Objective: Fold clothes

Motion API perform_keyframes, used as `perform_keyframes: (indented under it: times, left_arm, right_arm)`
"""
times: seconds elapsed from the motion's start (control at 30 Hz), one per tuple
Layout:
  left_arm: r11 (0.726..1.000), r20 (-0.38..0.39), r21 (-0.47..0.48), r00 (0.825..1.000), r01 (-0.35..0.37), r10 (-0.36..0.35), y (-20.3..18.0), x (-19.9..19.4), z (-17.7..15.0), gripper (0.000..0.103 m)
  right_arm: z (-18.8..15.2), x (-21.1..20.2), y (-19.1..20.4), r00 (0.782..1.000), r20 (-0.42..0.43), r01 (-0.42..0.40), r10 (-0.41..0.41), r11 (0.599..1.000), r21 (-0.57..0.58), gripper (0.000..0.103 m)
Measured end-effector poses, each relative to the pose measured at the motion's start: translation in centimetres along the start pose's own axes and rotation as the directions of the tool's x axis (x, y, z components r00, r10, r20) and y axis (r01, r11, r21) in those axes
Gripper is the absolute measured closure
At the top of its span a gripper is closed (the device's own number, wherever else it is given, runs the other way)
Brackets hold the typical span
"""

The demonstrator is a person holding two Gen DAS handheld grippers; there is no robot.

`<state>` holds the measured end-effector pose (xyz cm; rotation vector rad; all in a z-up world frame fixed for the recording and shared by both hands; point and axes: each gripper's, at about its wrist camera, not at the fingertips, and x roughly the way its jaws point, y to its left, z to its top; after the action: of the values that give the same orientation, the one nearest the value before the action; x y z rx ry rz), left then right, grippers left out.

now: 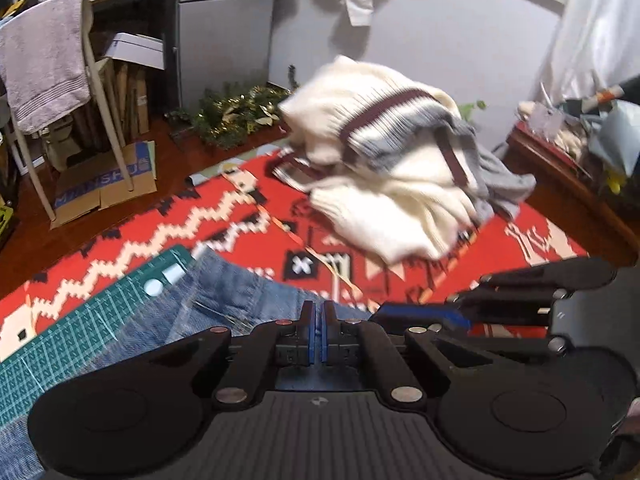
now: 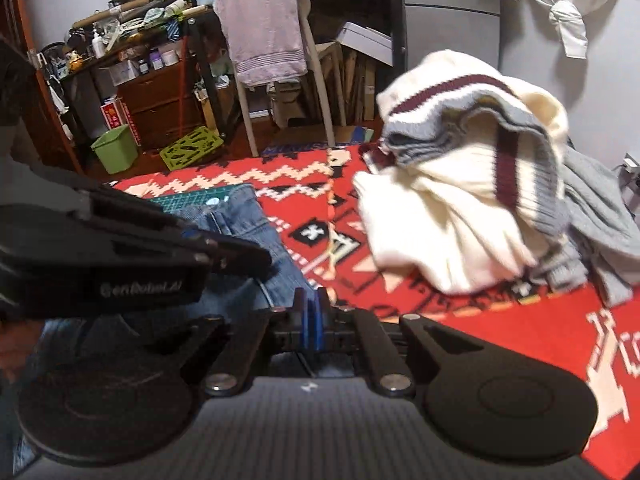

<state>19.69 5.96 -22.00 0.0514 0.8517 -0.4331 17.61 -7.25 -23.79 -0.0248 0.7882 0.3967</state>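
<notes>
On the red patterned rug point(image 1: 120, 216), your left gripper point(image 1: 319, 334) and right gripper point(image 2: 311, 322) are clenched, empty, over blue jeans point(image 1: 224, 300); the cream sweater point(image 1: 392, 184) lies heaped beyond. Seize its hem evenly.

The red patterned rug point(image 1: 132, 236) carries blue jeans point(image 1: 224, 300), a green cutting mat point(image 1: 80, 332) (partly covered), and heaped sweaters point(image 1: 392, 168).

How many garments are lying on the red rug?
3 visible: jeans near the grippers, a cream sweater farther away, a grey garment under it. Others may be hidden in the pile.
</notes>
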Motion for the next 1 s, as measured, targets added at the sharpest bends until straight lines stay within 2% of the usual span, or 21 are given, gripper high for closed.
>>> perform_keyframes:
  times: [0.2, 0.4, 0.57, 0.83, 1.0]
  left_arm:
    - [0.999, -0.011, 0.029, 1.000, 0.029, -0.028, -2.4, 0.4, -0.5, 0.100]
    - [0.997, -0.015, 0.031, 0.997, 0.075, -0.075, -5.0, -0.1, -1.1, 0.100]
    - [0.990, -0.037, 0.071, 0.992, 0.122, -0.120, -7.8, -0.9, -2.2, 0.100]
    - [0.989, -0.044, 0.047, 0.989, 0.143, -0.141, -10.9, -1.1, -3.7, 0.100]
    - [0.983, -0.033, 0.025, 0.983, 0.180, -0.179, -12.0, -2.3, -4.1, 0.100]
  right_arm:
    - [-2.9, -3.7, -1.4, 0.999, -0.015, 0.042, -0.042, 0.999, -0.031, 0.099]
    - [-6.2, -8.0, -3.2, 0.998, -0.017, 0.067, -0.068, 0.998, -0.006, 0.099]
    - [-8.5, -10.9, -4.8, 0.997, -0.017, 0.071, -0.070, 0.997, 0.041, 0.099]
    - [-9.7, -13.6, -5.3, 0.996, 0.010, 0.084, -0.085, 0.993, 0.088, 0.100]
    - [-10.3, -14.6, -5.2, 0.996, 0.005, 0.084, -0.085, 0.992, 0.099, 0.098]
